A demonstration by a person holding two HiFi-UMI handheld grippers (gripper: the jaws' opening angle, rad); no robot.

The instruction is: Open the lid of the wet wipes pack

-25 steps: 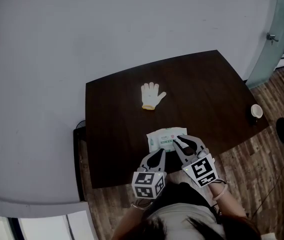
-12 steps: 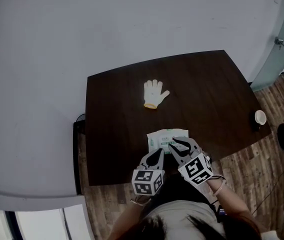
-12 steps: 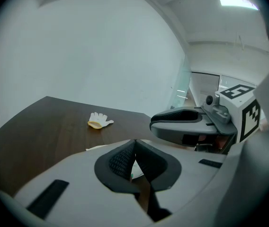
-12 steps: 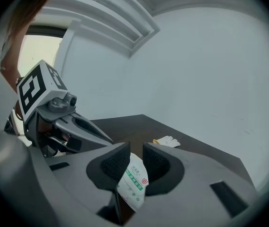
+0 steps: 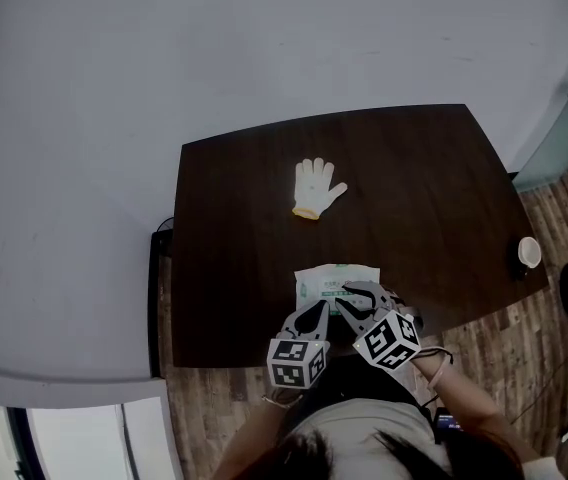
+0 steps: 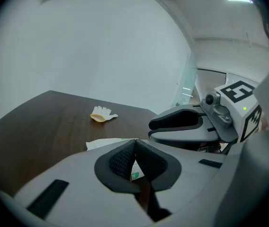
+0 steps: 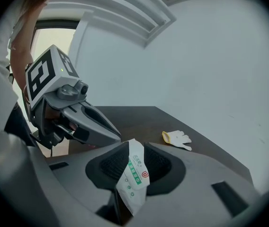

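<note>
Dark table — white, green-printed wet wipes pack between right gripper fingers, just opening, seemingly loose; left gripper fingers together.

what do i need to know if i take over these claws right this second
Left claw: tips together at the wet wipes pack's near edge.
Right claw: jaws have just been opening, pack's printed end between the pads, unclamped.
Pack lies at the table's near edge, glove farther back.
Done: both claws at the pack. Left: lid not seen open; catch and lift it.
</note>
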